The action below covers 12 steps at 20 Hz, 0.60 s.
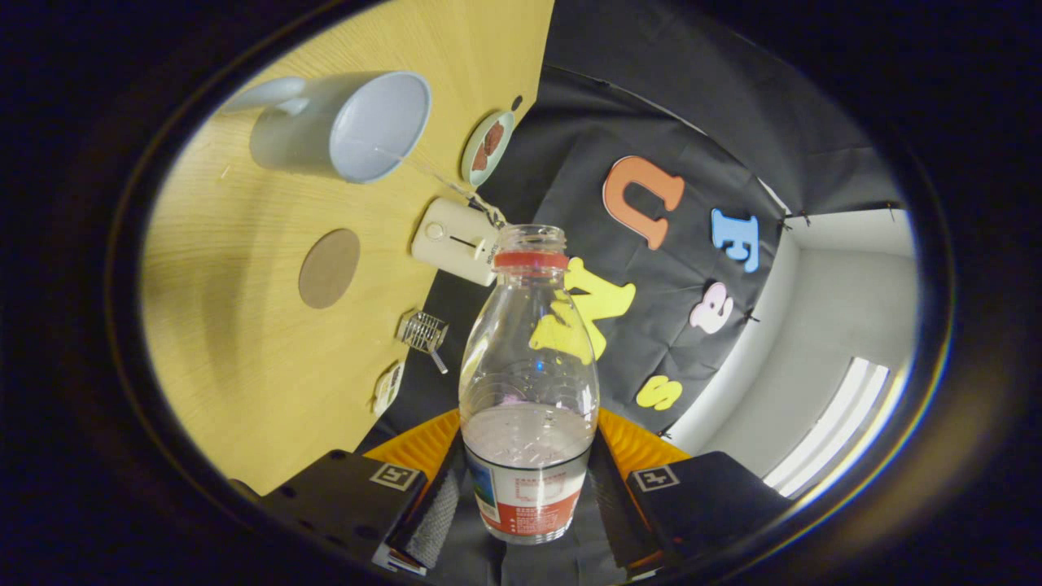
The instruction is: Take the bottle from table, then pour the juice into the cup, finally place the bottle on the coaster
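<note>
**Bottle gripped and tipped, cup off to the side**

Bottle [527,382] is clear plastic with a red ring at the neck, no cap on, mouth open. It's got a bit of pale liquid pooled in the lower part near the label, rest of it looks empty. It sits right between the fingers, and the gripper [527,496] is clamped on it, both pads pressing the labelled lower body from either side, so the jaws are only as wide as the bottle.

Whole view is rolled over, so the table [244,391] runs up one side of the bottle and the booth wall is behind the neck.

Cup [342,126] is a pale mug standing on the table, well beyond the fingertips, handle on its far side. Inside looks bare, can't make out any liquid in it. Coaster [329,268] is a round brown disc on the table between the cup and the gripper, nothing on it.

Other stuff along the table edge: a small plate [487,147] with some brown bits on it, a white box [456,241] just beside the bottle's mouth, and a little wire rack [422,332].
</note>
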Motion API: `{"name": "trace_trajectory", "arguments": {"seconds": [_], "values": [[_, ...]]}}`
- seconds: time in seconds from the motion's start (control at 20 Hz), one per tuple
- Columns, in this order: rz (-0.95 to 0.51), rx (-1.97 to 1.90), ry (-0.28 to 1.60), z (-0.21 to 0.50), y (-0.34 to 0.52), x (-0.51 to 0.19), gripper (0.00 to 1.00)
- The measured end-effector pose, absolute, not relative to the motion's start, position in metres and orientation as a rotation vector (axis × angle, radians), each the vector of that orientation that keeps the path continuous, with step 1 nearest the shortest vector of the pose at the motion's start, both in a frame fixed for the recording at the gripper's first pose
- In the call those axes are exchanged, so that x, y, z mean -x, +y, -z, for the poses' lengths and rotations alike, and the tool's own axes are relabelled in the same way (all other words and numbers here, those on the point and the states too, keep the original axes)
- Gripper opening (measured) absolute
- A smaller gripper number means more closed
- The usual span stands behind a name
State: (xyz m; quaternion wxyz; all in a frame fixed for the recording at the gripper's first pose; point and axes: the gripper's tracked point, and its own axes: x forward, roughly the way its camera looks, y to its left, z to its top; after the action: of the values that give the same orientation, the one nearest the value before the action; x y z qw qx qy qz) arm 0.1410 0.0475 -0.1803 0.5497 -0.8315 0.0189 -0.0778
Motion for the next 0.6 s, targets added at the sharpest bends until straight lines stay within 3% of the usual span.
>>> {"name": "trace_trajectory", "arguments": {"seconds": [0.6], "values": [[0.208, 2.032, 0.006, 0.1741, 0.0574, -0.1432, 0.8]]}}
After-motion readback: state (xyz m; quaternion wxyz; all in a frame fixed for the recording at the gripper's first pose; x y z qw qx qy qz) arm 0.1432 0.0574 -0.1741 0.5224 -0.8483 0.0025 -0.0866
